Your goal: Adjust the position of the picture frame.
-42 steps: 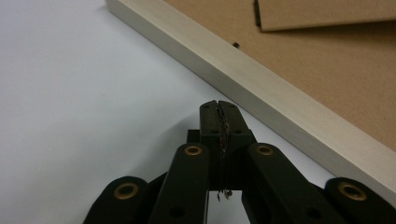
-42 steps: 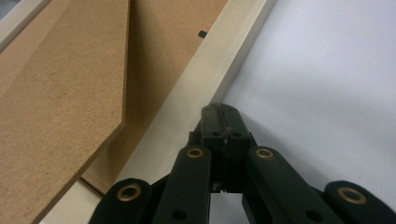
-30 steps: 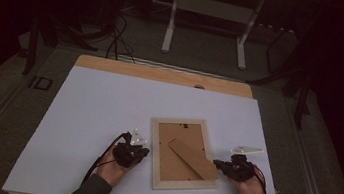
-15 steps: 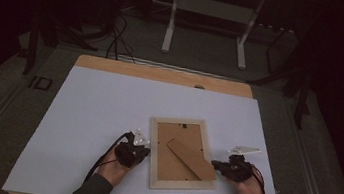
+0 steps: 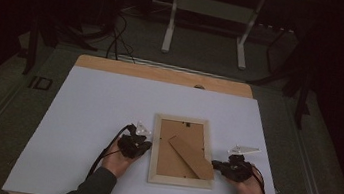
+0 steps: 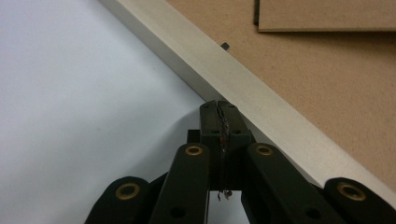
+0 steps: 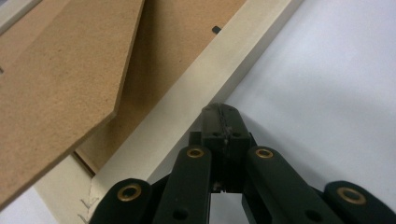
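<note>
While the picture frame [image 5: 183, 151] lies face-down near the front of the white sheet [image 5: 98, 102], almost nothing has shifted in the last second. We keep the left gripper [image 5: 141, 146] and right gripper [image 5: 219, 166] fully closed, empty, tips against its 2 long sides, so we judge we are squaring it.

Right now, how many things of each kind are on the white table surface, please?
Picture frame, lying face down: 1
Hand-held gripper, left hand-held gripper and right hand-held gripper, each at a frame side: 2
Total: 3
</note>
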`<move>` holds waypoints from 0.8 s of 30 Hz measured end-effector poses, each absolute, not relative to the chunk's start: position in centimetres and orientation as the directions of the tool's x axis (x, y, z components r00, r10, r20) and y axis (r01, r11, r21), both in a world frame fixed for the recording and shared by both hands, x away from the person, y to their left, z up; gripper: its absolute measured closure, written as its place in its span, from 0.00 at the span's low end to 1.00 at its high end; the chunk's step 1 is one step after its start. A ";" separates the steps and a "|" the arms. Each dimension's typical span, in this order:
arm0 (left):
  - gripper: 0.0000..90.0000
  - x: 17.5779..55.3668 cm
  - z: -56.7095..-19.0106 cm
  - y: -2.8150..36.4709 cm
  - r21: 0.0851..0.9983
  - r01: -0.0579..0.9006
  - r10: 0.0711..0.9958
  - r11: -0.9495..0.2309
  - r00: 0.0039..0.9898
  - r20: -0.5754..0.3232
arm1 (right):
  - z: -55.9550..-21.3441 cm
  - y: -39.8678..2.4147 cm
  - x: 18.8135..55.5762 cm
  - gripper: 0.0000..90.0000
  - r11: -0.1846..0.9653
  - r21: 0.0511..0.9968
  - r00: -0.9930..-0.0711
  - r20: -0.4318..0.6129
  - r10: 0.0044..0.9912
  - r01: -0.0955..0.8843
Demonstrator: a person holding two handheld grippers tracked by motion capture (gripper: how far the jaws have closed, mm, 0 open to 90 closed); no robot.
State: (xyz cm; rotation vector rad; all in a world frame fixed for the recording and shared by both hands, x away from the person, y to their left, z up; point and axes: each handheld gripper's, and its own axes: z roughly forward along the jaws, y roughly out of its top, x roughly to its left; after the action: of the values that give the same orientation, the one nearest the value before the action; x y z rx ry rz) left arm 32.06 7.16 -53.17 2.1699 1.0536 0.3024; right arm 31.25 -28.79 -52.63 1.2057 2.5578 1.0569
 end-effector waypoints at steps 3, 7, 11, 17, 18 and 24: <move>1.00 32.7 -53.1 7.0 0.677 0.601 0.769 -0.425 0.634 -0.081 | -52.6 -28.7 31.2 1.00 0.442 0.639 -0.676 0.169 0.717 0.630; 1.00 33.7 -53.2 6.8 0.684 0.611 0.789 -0.399 0.609 -0.084 | -52.5 -28.5 31.2 1.00 0.456 0.635 -0.684 0.161 0.711 0.623; 1.00 34.7 -53.3 6.8 0.692 0.612 0.797 -0.384 0.598 -0.085 | -52.5 -28.1 31.1 1.00 0.469 0.631 -0.694 0.158 0.703 0.618; 1.00 35.9 -53.3 7.5 0.685 0.627 0.784 -0.371 0.607 -0.131 | -52.5 -27.7 31.0 1.00 0.487 0.628 -0.715 0.164 0.680 0.607; 1.00 36.0 -53.3 7.6 0.686 0.624 0.782 -0.373 0.610 -0.130 | -52.5 -27.6 31.0 1.00 0.491 0.627 -0.720 0.166 0.674 0.604; 1.00 35.7 -53.0 8.8 0.679 0.641 0.796 -0.358 0.590 -0.137 | -52.5 -26.4 30.8 1.00 0.520 0.625 -0.752 0.171 0.637 0.582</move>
State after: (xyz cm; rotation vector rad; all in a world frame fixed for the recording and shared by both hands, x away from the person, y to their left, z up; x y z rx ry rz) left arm 35.68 8.85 -52.98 2.1082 1.1345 0.2796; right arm 30.75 -26.44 -52.53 1.0727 2.6684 1.0510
